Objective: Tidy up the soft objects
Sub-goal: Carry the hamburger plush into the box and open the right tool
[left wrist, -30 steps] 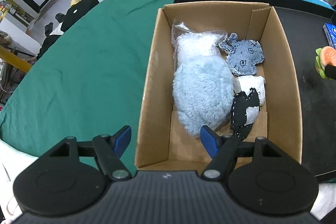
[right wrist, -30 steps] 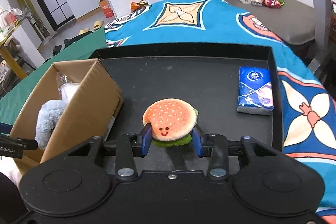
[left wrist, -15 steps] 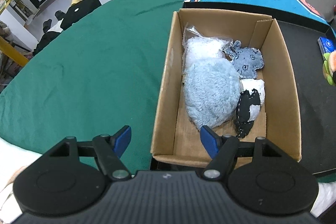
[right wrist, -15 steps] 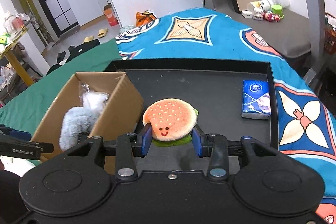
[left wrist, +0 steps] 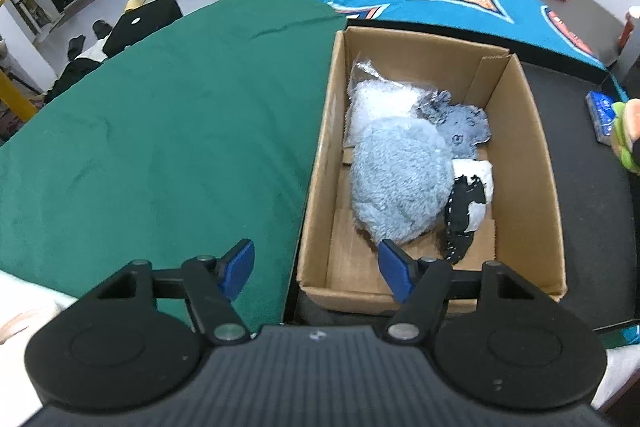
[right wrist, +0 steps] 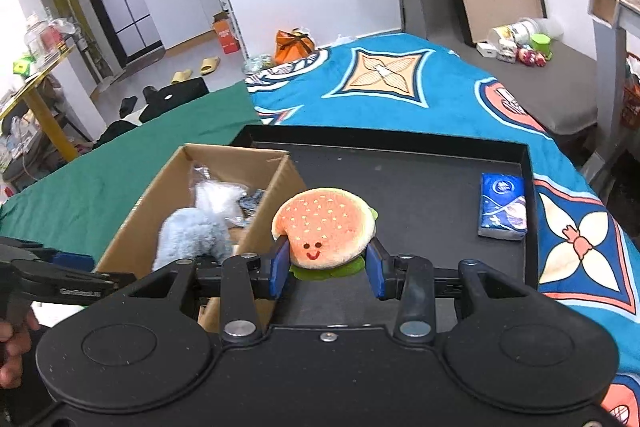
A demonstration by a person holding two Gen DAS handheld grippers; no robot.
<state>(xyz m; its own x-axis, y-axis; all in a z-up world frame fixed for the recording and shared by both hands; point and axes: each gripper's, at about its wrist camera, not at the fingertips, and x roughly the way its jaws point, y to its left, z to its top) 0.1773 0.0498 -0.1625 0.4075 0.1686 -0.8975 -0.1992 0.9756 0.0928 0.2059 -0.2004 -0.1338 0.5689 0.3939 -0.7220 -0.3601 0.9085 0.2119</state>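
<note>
Cardboard box (left wrist: 520, 163). Open-topped, standing at the left end of the black tray (right wrist: 420, 183), just beside the green cloth (left wrist: 160, 131). Stiff walls, likely light; serves as the bin and needs no handling.

Pale blue plush (left wrist: 400, 183). Largest item in the box, lying along its left wall towards the near end. Deep pile, probably light and squashy; a grip across the body would sink in before it holds.

Bagged white plush (left wrist: 376, 103). Far left of the box, partly under the blue one. Clear wrapper looks slippery; better pinched through to the stuffing.

Grey patterned soft piece (left wrist: 464, 127). Far right of the pile, flat and floppy; likely to drape from any pinch point.

Black-and-white soft piece (left wrist: 468, 203). Near right of the pile, limp, edge-stitched.

Burger plush (right wrist: 324, 231). Not yet in the box; carried above the tray, just right of the box's right wall. Small, light, springy. The right gripper (right wrist: 326, 271) is closed on its lower half, pads pressing either side of the green layer under the bun. The hold looks sound.

Tissue pack (right wrist: 504, 207). Right side of the tray, well apart from the box.

Left gripper (left wrist: 316, 267). Over the box's near left corner, jaws apart with nothing between them, having just narrowed a little.
</note>
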